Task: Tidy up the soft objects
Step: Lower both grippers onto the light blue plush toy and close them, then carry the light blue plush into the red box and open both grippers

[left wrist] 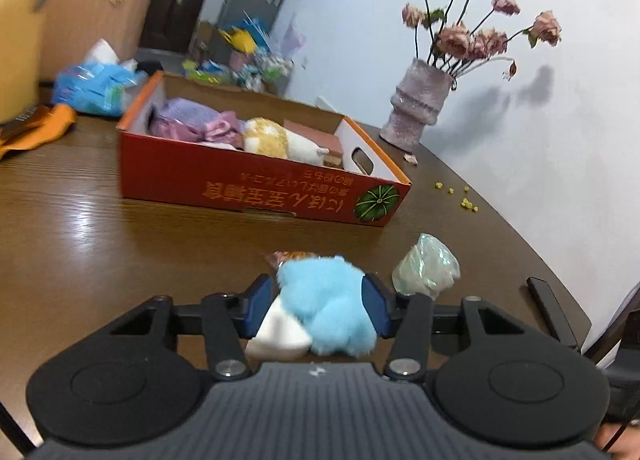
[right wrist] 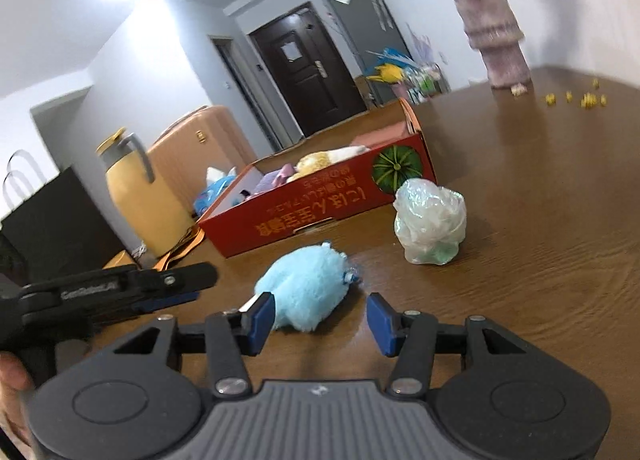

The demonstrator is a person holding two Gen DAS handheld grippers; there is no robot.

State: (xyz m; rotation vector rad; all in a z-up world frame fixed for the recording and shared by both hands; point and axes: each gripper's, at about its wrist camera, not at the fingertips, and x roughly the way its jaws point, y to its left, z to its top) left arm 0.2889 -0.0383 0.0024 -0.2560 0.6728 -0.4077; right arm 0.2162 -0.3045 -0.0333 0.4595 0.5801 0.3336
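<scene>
Left gripper (left wrist: 318, 306): blue pads clamped on fluffy light-blue plush toy with white end (left wrist: 326, 306), low on brown wooden table (left wrist: 120, 244). Right gripper (right wrist: 320, 318): jaws spread, nothing held; same plush just ahead near its left pad. Crumpled pale-green plastic bag bundle (right wrist: 430, 226) sits beyond, near red cardboard box (left wrist: 256, 184) holding purple, pink and yellow soft items. Fuzzy pink vase of dried roses (left wrist: 418, 104) farthest.

A dark wooden desk (left wrist: 100, 220) carries a red cardboard box (left wrist: 248, 184) near its middle. Nearer lie a blue plush toy (right wrist: 304, 288) and, to its right, a crumpled plastic bag (right wrist: 432, 220). Far right stand a vase (left wrist: 418, 104) and scattered yellow crumbs (left wrist: 460, 196).
</scene>
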